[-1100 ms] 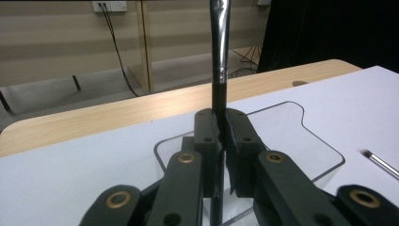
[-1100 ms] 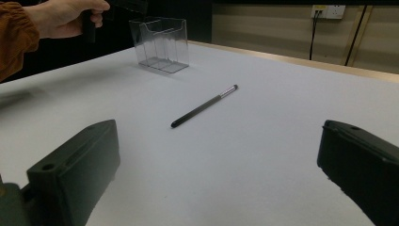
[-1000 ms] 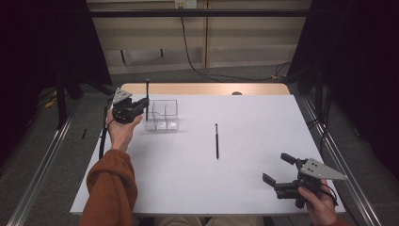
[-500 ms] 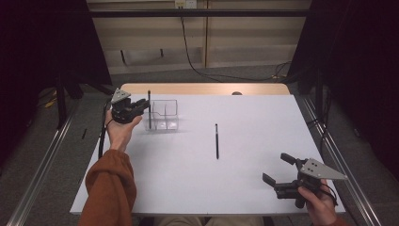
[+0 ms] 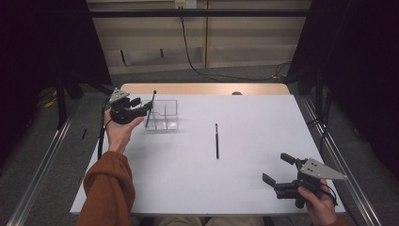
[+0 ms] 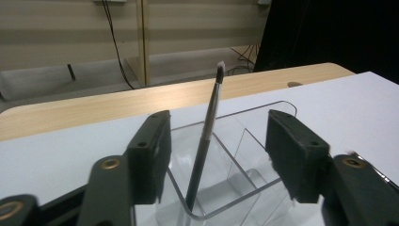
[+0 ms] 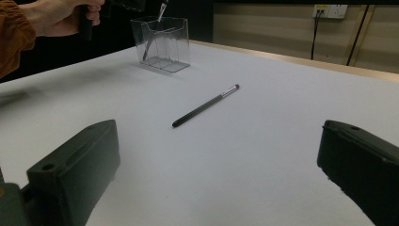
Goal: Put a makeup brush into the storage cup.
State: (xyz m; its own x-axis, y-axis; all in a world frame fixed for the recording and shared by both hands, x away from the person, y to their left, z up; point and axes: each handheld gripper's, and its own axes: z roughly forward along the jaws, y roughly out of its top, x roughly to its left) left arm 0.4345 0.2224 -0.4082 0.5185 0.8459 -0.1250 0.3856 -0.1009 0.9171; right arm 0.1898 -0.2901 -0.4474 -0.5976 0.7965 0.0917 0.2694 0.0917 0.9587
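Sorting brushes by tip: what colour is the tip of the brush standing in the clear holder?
White, atop the dark brush; clearest in the left gripper view.

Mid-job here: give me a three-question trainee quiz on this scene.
1. True or false: the left gripper clamps the brush.
2. Where does the pen lie? A: in the holder. B: flat on the table. C: in the right gripper.
3. Fill in: the brush leans in the holder, bristles pointing ____.

Key: 1 false, the jaws have just been opening and stand clear of it; 2 B; 3 up.
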